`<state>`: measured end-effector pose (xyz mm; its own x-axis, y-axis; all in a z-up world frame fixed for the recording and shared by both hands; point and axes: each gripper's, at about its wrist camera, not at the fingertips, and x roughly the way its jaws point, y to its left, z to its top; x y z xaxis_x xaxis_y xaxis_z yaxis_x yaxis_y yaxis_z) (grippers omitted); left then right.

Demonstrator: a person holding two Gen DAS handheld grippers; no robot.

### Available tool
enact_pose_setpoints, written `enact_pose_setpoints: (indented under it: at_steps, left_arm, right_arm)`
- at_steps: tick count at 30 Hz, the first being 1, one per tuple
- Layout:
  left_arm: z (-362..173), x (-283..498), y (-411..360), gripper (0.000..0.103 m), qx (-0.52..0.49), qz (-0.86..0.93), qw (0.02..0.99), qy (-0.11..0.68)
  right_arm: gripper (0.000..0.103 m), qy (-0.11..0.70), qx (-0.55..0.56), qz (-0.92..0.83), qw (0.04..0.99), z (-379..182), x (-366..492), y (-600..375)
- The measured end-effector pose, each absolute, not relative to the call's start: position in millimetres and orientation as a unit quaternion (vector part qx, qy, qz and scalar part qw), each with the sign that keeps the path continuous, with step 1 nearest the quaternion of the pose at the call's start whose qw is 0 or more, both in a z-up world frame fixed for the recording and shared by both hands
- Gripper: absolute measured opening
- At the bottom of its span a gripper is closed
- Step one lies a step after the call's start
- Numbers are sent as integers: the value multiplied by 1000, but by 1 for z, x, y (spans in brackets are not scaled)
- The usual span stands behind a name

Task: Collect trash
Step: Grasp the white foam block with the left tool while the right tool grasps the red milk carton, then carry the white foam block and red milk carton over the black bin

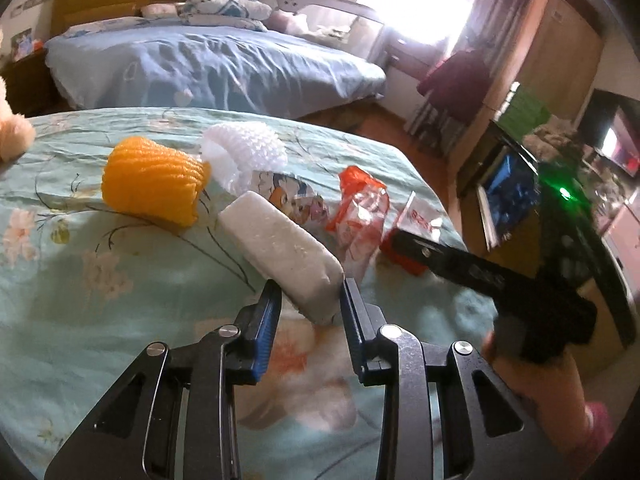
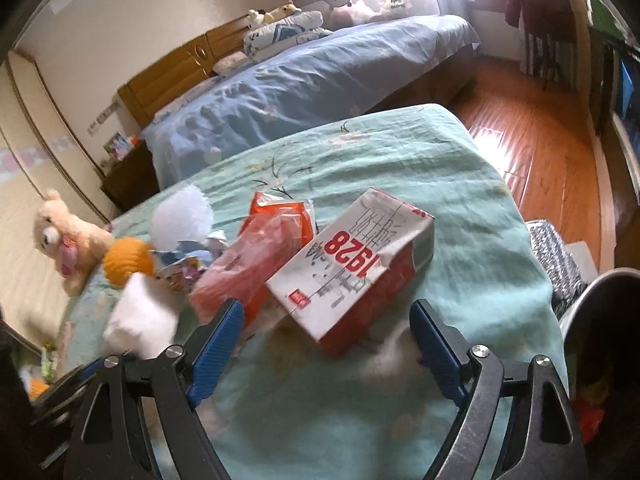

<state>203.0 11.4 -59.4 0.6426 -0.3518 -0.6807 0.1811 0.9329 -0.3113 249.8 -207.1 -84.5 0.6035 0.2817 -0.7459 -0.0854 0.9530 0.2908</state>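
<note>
My left gripper (image 1: 310,300) has its blue ribbed pads on either side of the near end of a white foam block (image 1: 280,248); the pads sit right against its sides and seem to pinch it, though I can't be sure how firmly. The block is a long, rounded bar with a grainy, pebbled surface, slanting away from me over the bedspread (image 1: 80,280).

My right gripper (image 2: 328,328) stands wide apart with nothing pressed between the pads. Just ahead of it lies a crumpled red and white carton (image 2: 352,268), boxy, its paper skin creased and printed with large red numerals. Touching the carton's left side is a crinkly red and clear plastic wrapper (image 2: 256,256), glossy and collapsed.

Farther out on the left lies an orange foam net sleeve (image 1: 154,180), a stubby ribbed tube. Beside it is a white foam net sleeve (image 1: 244,148) of the same woven look, and between that and the block a crumpled printed paper wrapper (image 1: 292,196) with cartoon pictures.

All this litter rests on the bedspread, a pale green cotton sheet with a flower print, slightly wrinkled. A fluffy cream plush toy (image 2: 64,236) sits at its far left edge. At my right, the curved rim of a shiny metal bin (image 2: 596,320) shows beside the bed.
</note>
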Motion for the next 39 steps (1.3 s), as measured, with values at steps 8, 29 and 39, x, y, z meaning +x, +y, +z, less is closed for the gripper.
enact_pose_setpoints:
  at_steps: [8,29,39]
  left_arm:
    - [-66,194,31,46,-115,-139,892,415]
    - [-80,190,24,52,-115,-60,906,403]
    - [-70,176,11,48,-109,-104,908,392]
  right_arm:
    - [23,440,122,98,884,-80,228,-241]
    - [30,439,98,28,893,-85,275,-204]
    - [32,416,139,76,896,-74,218,-241]
